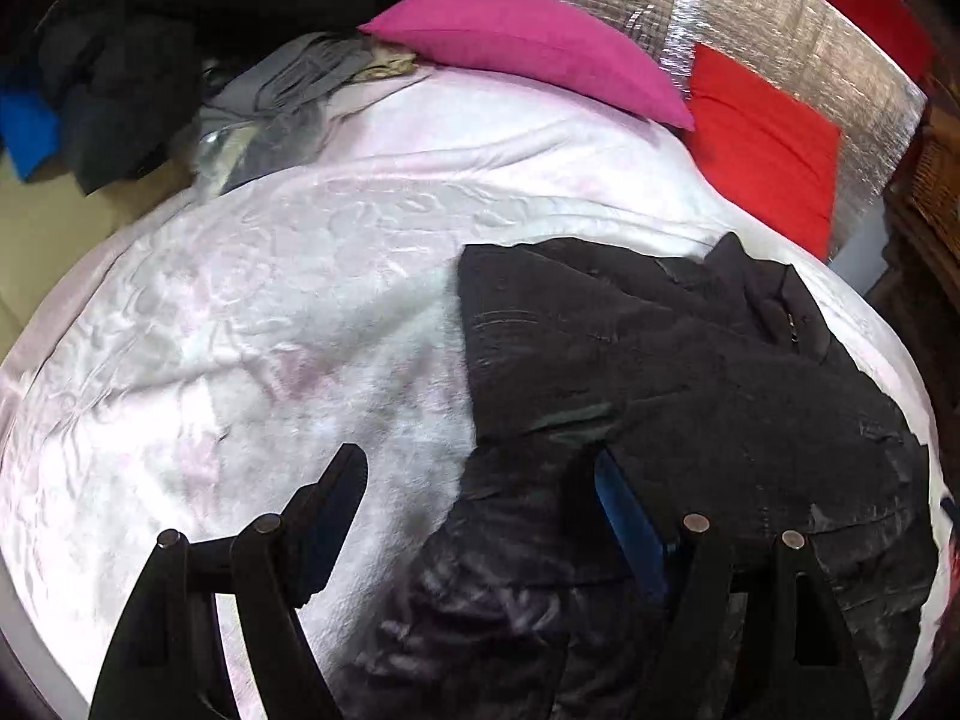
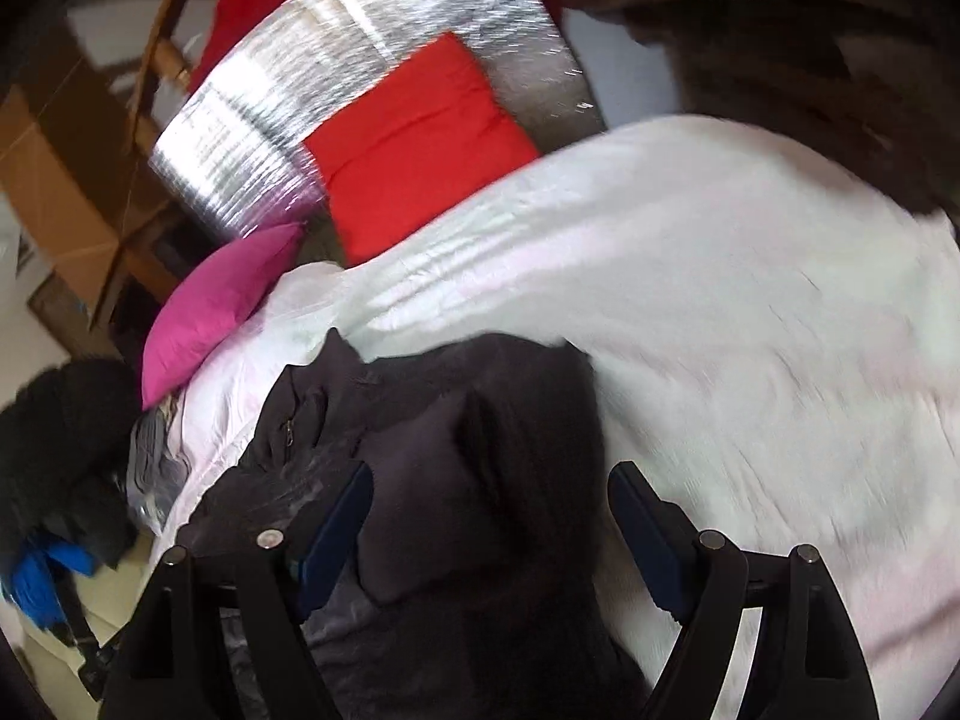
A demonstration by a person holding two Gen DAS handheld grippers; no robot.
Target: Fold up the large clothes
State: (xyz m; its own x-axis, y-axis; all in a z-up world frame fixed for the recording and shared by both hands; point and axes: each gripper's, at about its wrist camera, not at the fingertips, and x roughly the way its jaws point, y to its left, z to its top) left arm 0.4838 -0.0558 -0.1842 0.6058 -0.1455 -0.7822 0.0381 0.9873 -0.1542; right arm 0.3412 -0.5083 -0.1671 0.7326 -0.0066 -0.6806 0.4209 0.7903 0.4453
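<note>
Left wrist view: black coat (image 1: pixel 690 372) lengthwise up the bed (image 1: pixel 270 300), collar far, both jaws open.

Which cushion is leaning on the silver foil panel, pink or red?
The red cushion: it is propped against the foil panel. The pink cushion lies beside it at the head of the white blanket, not against the foil.

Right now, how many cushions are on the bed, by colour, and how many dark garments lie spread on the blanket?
Pink cushion: 1
Red cushion: 1
Black jacket on the white blanket: 1
Total: 3
</note>
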